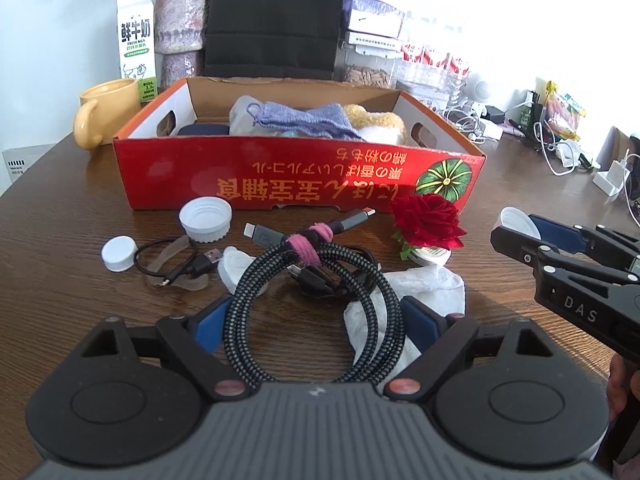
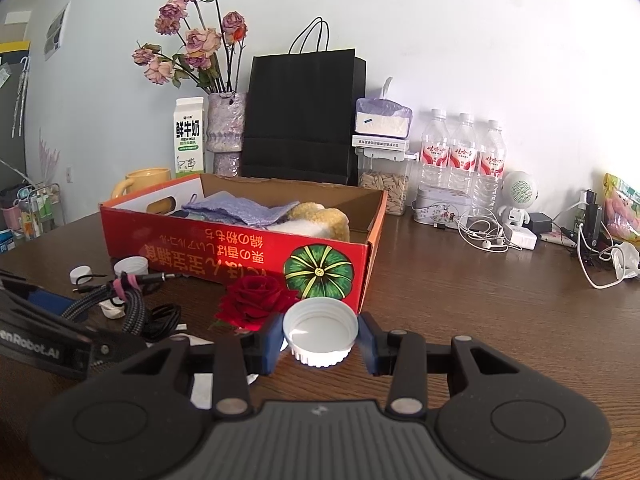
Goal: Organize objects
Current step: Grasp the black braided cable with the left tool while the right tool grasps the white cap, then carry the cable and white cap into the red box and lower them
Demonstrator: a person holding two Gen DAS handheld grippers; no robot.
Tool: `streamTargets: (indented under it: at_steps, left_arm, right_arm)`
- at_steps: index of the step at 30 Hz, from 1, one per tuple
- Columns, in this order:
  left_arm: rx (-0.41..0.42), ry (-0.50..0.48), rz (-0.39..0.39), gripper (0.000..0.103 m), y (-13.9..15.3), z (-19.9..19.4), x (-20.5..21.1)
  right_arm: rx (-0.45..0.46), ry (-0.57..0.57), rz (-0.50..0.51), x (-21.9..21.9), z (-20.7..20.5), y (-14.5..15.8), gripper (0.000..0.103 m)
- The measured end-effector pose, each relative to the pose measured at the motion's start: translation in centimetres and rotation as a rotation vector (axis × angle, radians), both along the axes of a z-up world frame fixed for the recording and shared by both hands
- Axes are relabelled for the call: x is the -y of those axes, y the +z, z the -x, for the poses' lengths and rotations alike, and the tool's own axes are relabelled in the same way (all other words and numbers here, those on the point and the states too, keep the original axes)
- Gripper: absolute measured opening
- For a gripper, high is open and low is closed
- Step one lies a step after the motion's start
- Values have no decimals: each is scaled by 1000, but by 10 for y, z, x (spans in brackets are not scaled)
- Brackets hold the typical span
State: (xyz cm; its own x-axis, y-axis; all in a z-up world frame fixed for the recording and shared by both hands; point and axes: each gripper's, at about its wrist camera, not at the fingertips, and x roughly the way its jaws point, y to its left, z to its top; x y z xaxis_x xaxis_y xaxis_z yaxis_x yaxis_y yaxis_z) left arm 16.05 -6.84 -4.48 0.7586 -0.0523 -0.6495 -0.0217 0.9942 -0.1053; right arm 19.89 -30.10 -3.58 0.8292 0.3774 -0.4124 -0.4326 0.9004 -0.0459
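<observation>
A red cardboard box (image 1: 280,176) holding cloth pouches and a plush toy stands on the brown table; it also shows in the right wrist view (image 2: 224,252). My left gripper (image 1: 316,320) is open, its blue pads either side of a coiled braided cable (image 1: 320,280) with a pink tie. My right gripper (image 2: 320,336) is shut on a white bottle cap (image 2: 320,332), held above the table; it shows in the left wrist view (image 1: 516,224) at the right. A red rose (image 1: 428,220) lies before the box.
Two more white caps (image 1: 206,218), (image 1: 119,253), a thin black cable (image 1: 188,268) and crumpled tissue (image 1: 420,296) lie near the coil. A yellow mug (image 1: 104,112), milk carton (image 1: 136,48), vase, black bag (image 2: 304,116), water bottles (image 2: 464,152) and chargers stand behind.
</observation>
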Motion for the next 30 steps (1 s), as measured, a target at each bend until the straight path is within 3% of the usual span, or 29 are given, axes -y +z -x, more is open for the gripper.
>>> streamTargets:
  at_steps: [18,30]
  left_arm:
    - [73,10,7,89,28,5,-32]
    - [142,26,15,89,57,-35,-59]
  right_arm:
    - [29,1,-2,-18,17,7,39]
    - [68,56,5,-63,-20,41,39]
